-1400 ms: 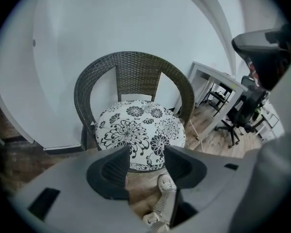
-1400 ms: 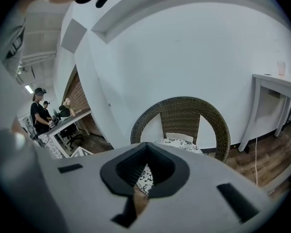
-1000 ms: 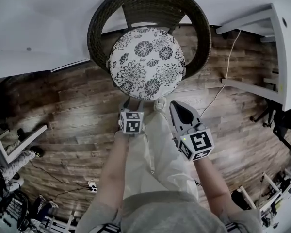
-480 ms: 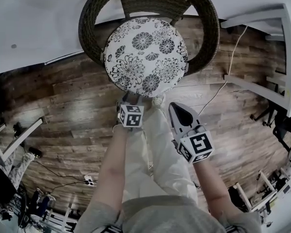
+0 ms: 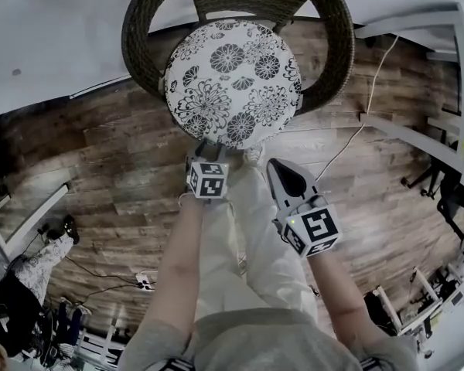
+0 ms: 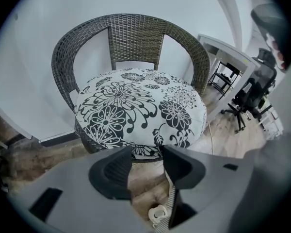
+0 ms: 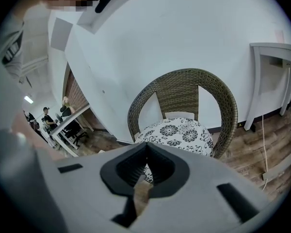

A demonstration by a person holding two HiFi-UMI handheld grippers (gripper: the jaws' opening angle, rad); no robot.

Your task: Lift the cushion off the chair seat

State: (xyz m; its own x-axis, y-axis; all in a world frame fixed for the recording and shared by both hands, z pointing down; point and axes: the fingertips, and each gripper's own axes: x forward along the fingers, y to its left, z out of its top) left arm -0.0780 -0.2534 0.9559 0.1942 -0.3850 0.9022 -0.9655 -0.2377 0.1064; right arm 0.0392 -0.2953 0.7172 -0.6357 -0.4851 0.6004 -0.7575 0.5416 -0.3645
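A round white cushion [image 5: 232, 82] with black flowers lies flat on the seat of a dark wicker chair [image 5: 336, 45]. My left gripper [image 5: 206, 150] hangs just in front of the cushion's near edge. Its jaws are closing, with only floor showing between them [image 6: 146, 152]; the cushion [image 6: 140, 110] starts right beyond the fingertips. My right gripper [image 5: 275, 164] is shut on nothing, lower right of the cushion and apart from it. In the right gripper view its tips [image 7: 146, 147] meet in front of the cushion [image 7: 177, 132] and chair [image 7: 228, 101].
The chair backs onto a white wall. A white desk [image 5: 448, 76] stands to the right, with a cable [image 5: 356, 130] trailing over the wood floor. My legs and a shoe [image 5: 253, 159] are below the grippers. An office chair [image 6: 247, 98] stands further right.
Both grippers have sunk a little, and the cushion now sits closer to them in the head view. The left gripper's tips have come up to the cushion's front edge.
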